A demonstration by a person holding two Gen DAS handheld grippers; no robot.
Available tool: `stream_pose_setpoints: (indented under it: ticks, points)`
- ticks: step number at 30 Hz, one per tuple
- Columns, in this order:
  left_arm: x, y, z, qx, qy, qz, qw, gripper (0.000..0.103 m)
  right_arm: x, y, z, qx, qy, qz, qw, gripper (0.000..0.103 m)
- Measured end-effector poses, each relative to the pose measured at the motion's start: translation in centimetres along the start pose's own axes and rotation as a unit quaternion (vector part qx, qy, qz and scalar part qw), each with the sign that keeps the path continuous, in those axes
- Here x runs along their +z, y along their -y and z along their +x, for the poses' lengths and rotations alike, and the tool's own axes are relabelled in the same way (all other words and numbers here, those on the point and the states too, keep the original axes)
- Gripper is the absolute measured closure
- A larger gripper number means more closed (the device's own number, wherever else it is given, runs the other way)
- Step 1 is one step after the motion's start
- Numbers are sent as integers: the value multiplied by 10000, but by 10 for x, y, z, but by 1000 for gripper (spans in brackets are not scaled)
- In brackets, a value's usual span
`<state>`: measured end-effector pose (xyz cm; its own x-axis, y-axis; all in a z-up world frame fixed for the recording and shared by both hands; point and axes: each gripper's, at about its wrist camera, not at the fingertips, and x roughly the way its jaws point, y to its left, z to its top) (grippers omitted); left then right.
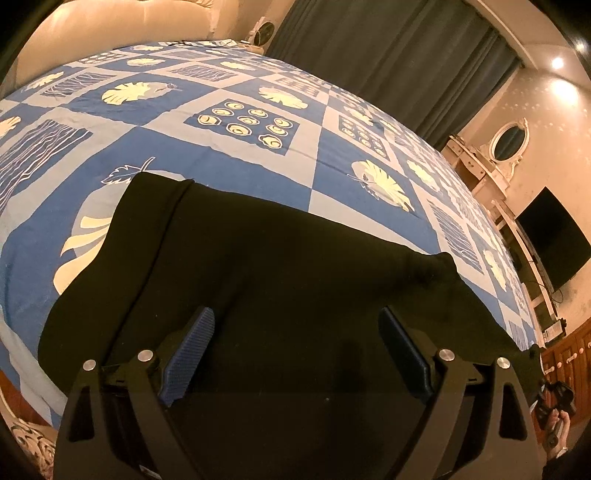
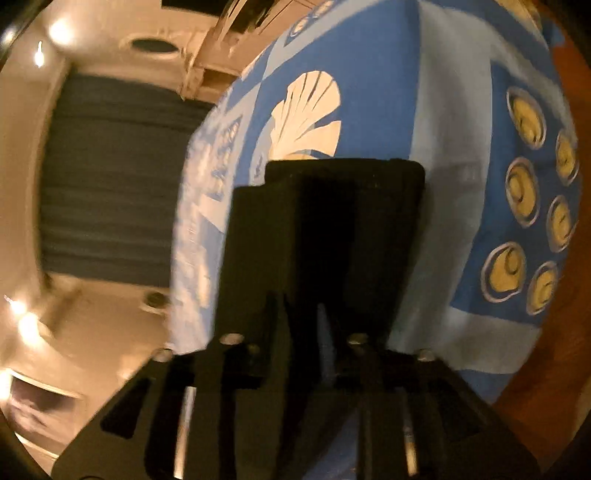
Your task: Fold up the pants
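Observation:
The black pants (image 1: 280, 266) lie on the blue patterned bedspread (image 1: 236, 155), spread wide below my left gripper (image 1: 295, 332). That gripper is open, its blue pads (image 1: 192, 350) apart just above the cloth. In the right wrist view, which is blurred and tilted, my right gripper (image 2: 299, 306) is shut on a fold of the black pants (image 2: 332, 221). The cloth stretches forward from the jaws and ends in a squared edge over the bedspread (image 2: 454, 166).
A cream headboard (image 1: 110, 29) stands at the far end of the bed. Dark curtains (image 1: 388, 55) hang behind it. A white dresser with an oval mirror (image 1: 509, 142) and a wall television (image 1: 554, 236) are to the right. Wooden floor (image 2: 535, 387) borders the bed.

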<state>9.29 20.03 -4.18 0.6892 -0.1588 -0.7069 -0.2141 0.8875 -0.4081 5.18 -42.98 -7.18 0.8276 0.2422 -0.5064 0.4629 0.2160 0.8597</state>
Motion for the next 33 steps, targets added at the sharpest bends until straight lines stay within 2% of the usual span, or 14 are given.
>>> stream_pose_setpoints:
  ticks: [1,2,5,6,7,8,12,15,18,20,26,28,33]
  points:
    - [0,0,0,2,0,8,10000,14,1,1,2,105,2,81,9999,61]
    - [0,0,0,11,1,26,10000,14,2,0,2,189,13,142,9997,59]
    - [-2,2,1,53,11,87,9999,14,6,-10,8,117,92,79,9999,58]
    - [-2,2,1,60,13,101,9999,14,6,-16,11,-5,92,-64,9999,75]
    - [-2,2,1,62,14,110,9999,14,6,-25,11,-177,102,-305,9993,96]
    - [-2,2,1,57,13,113,9999,14,5,-33,11,-292,117,-485,9983,97]
    - [0,0,0,21,5,84,10000,14,4,-50,-9,-369,424,-754,9956,97]
    - [0,0,-1,-28,6,20,10000,14,5,-32,-26,-509,540,-788,9941,97]
    - [1,0,-2,-47,-11,-6,10000,14,8,3,-23,-729,457,-425,9954,98]
    - [1,1,-2,-47,-31,-2,10000,14,7,20,-23,-575,462,-195,9971,98]
    - [2,-2,-2,-114,-49,-66,9999,14,1,4,-29,-676,618,-363,9951,98]
    - [2,-1,-3,-89,-52,-44,9999,14,0,4,-29,-853,641,-453,9933,98]
    - [3,1,-3,-35,-78,57,9999,14,2,12,-30,-786,722,-228,9940,98]
